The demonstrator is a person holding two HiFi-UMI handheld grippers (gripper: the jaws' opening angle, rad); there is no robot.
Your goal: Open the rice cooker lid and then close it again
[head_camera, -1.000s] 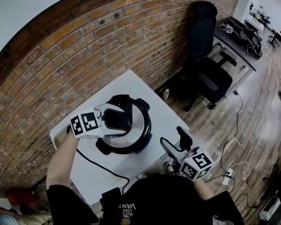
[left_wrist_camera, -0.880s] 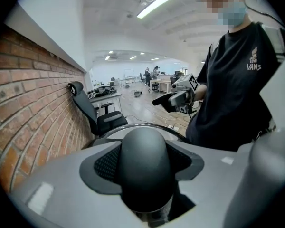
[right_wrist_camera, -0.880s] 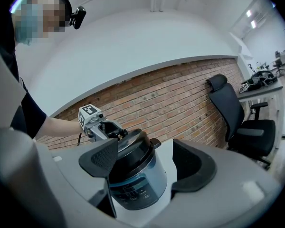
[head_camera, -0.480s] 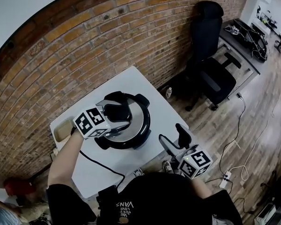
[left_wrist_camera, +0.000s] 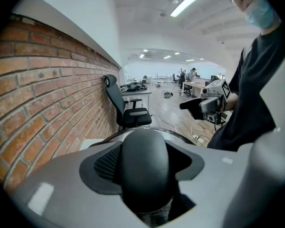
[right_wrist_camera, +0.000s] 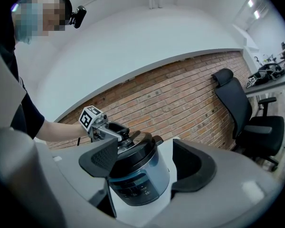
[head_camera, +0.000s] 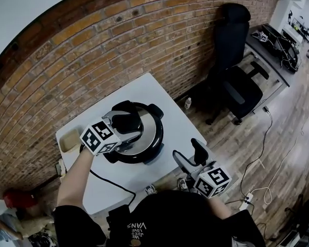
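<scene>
A black and steel rice cooker stands on the white table with its lid down. My left gripper reaches over it from the left, jaws closed around the wide black lid handle. In the left gripper view the handle fills the gap between the pads of the left gripper. My right gripper hovers off the table's front right edge, open and empty. In the right gripper view, the right gripper faces the cooker from a distance.
A tan tray sits at the table's left corner. A black cable runs off the front of the table. Behind the table is a brick wall; a black office chair and a desk stand to the right on the wooden floor.
My left gripper has rolled on the lid handle and its marker cube has swung lower and to the left. The right gripper has stayed where it was.
</scene>
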